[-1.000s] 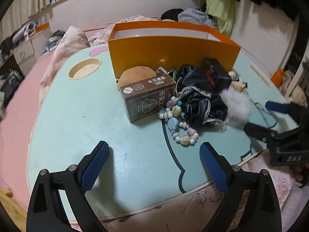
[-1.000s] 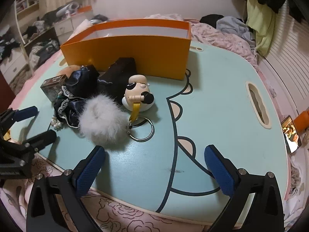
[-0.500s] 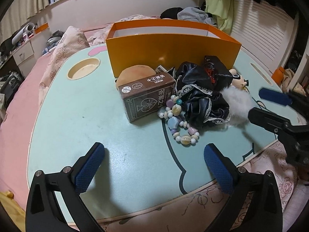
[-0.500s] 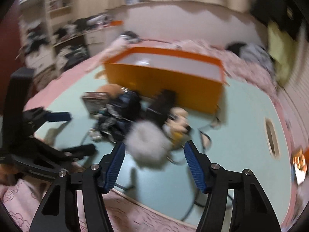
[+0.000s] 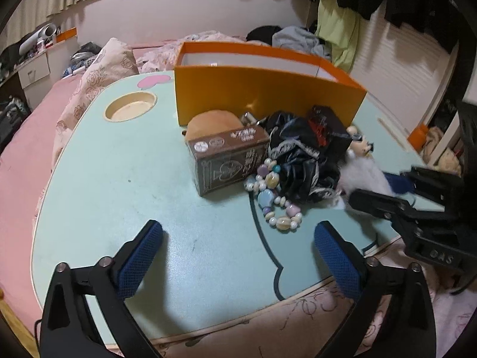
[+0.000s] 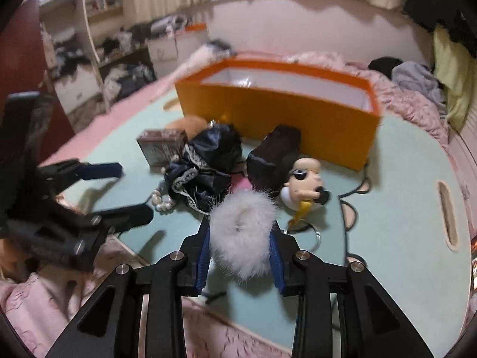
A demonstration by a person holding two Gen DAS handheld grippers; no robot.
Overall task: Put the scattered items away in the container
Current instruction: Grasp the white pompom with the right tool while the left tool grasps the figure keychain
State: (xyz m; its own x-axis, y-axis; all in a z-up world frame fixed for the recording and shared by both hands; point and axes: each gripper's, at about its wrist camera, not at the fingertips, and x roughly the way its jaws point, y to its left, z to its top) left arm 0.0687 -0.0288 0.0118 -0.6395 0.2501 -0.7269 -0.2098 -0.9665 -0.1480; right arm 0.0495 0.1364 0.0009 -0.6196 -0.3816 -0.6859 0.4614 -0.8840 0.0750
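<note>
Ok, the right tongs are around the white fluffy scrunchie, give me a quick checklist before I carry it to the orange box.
1. Right tongs just closed, pads pressing the white fluffy scrunchie: ok.
2. Scrunchie lifted clear of the table: cannot tell.
3. Keyring figure beside it not caught: ok.
4. Orange box open on top, with room inside: ok.
5. Left tongs open, empty, apart from the pile: ok.

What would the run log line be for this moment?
right gripper: just closed on white fluffy scrunchie | left gripper: open, empty | orange box: nothing visible inside
</note>
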